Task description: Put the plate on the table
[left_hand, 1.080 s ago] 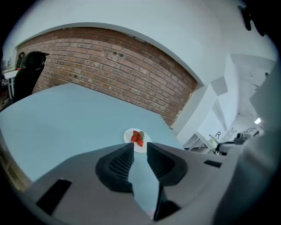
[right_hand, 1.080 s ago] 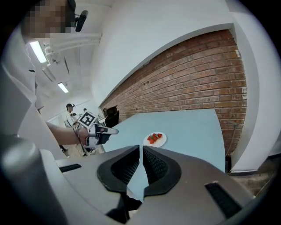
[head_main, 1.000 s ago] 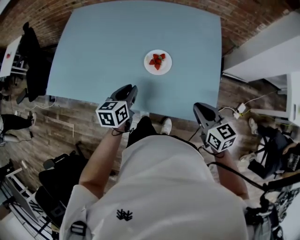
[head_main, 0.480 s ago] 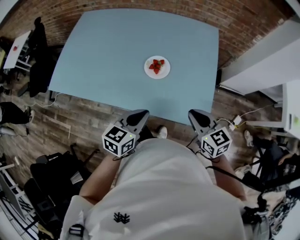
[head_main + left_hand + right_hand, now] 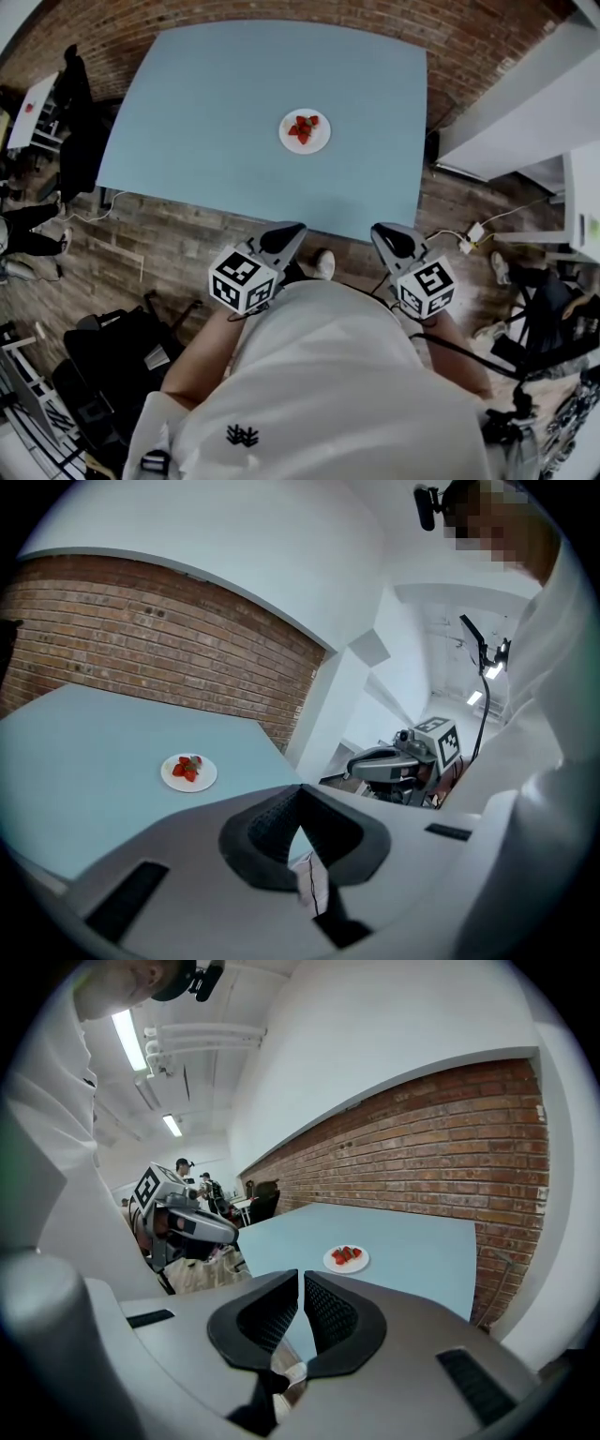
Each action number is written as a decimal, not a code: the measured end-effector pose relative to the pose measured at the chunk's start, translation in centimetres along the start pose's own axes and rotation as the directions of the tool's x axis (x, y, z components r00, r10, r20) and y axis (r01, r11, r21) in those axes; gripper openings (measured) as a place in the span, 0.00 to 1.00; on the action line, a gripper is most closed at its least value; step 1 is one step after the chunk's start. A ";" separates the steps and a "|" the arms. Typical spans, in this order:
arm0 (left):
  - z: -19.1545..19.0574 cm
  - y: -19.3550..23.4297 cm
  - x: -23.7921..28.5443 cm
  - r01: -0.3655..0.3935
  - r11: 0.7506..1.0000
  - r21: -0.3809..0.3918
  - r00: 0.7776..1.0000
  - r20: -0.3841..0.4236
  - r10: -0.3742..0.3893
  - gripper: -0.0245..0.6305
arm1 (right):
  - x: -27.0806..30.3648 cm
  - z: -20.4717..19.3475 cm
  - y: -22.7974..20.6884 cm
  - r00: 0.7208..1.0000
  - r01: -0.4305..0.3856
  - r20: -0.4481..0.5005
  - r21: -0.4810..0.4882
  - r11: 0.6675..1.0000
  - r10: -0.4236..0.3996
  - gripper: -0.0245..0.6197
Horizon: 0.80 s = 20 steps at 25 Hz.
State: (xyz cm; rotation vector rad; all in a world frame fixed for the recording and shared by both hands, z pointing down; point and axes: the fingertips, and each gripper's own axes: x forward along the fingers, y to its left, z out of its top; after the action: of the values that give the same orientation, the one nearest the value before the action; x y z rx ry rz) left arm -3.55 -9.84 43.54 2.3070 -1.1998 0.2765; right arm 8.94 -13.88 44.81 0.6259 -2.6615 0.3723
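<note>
Tabletop (image 5: 216,103) in pale blue spreads across the upper part of the head view, above a wood-plank floor (image 5: 178,244). Below it stands the person (image 5: 319,394) in a white shirt, holding both tools off the near edge, clear of it. The left gripper (image 5: 296,228) has its jaws pressed together at the tips, nothing between them. The right gripper (image 5: 376,229) shows only a thin slit between its pads, also empty. The small white plate (image 5: 305,131) rests on the tabletop, slightly right of centre, well apart from both grippers. Red strawberries (image 5: 302,127) lie on it.
</note>
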 end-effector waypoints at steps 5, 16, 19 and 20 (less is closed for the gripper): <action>-0.6 -0.8 0.4 0.013 1.000 0.006 1.000 -0.023 -0.013 0.04 | -0.6 -0.4 0.2 1.000 0.006 0.005 0.006 1.000 -0.006 0.08; -0.5 -0.6 1.3 0.024 1.000 -0.001 0.999 -0.032 -0.024 0.04 | -0.2 -0.1 0.6 1.000 0.004 0.011 -0.006 1.000 -0.004 0.08; -0.9 -0.4 1.2 0.030 1.000 0.001 0.998 -0.046 -0.030 0.04 | 0.6 -0.2 1.0 1.000 -0.001 0.001 -0.004 1.000 0.001 0.08; -1.0 -0.2 1.1 0.029 1.000 0.003 0.998 -0.050 -0.028 0.04 | 0.9 -0.1 1.2 1.000 -0.004 0.000 -0.005 1.000 0.004 0.08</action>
State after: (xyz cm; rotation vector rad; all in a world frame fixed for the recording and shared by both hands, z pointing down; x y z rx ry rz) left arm -2.74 -9.97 44.78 2.3050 -1.1420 0.3243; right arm 7.69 -13.18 45.10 0.6189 -2.6632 0.3661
